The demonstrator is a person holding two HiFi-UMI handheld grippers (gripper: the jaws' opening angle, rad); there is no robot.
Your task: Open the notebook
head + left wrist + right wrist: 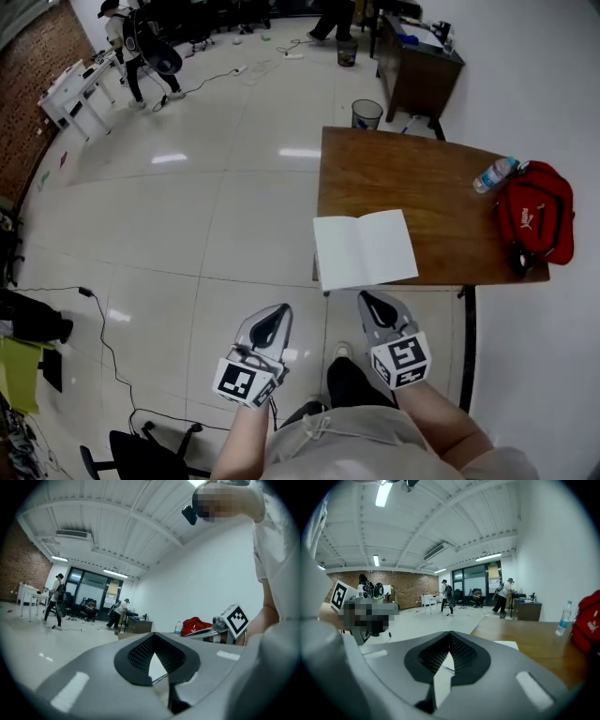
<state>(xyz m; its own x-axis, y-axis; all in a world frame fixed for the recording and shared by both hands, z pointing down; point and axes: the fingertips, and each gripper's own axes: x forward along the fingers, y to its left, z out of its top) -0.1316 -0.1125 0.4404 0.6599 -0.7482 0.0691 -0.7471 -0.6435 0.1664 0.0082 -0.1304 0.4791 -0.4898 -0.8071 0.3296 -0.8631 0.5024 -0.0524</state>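
Notebook [364,248] lies open, blank pages up, at the near edge of the wooden table [412,178], w/ its near-left corner hanging a bit over the edge. So the job looks done, imo. Left gripper [277,314] and right gripper [371,302] are both held low by the person's legs, off the table and short of the book. Each has its jaws closed tip to tip w/ nothing between.

Risks from here: mainly that overhang. A knock from either gripper, or a leg bumping the table, could tip the book to the floor. Pages look flat-ish, but a springy spine could flip it closed, as nothing presses it down.

Containers: a mesh waste bin [367,113] stands on the floor at the table's far-left corner. It seems lined and I can't tell the contents. Red bag [537,220] sits at the table's right edge, looks zipped, insides hidden. Plastic bottle [493,174] lies on its side just beside it, capped; fill level too small to judge.
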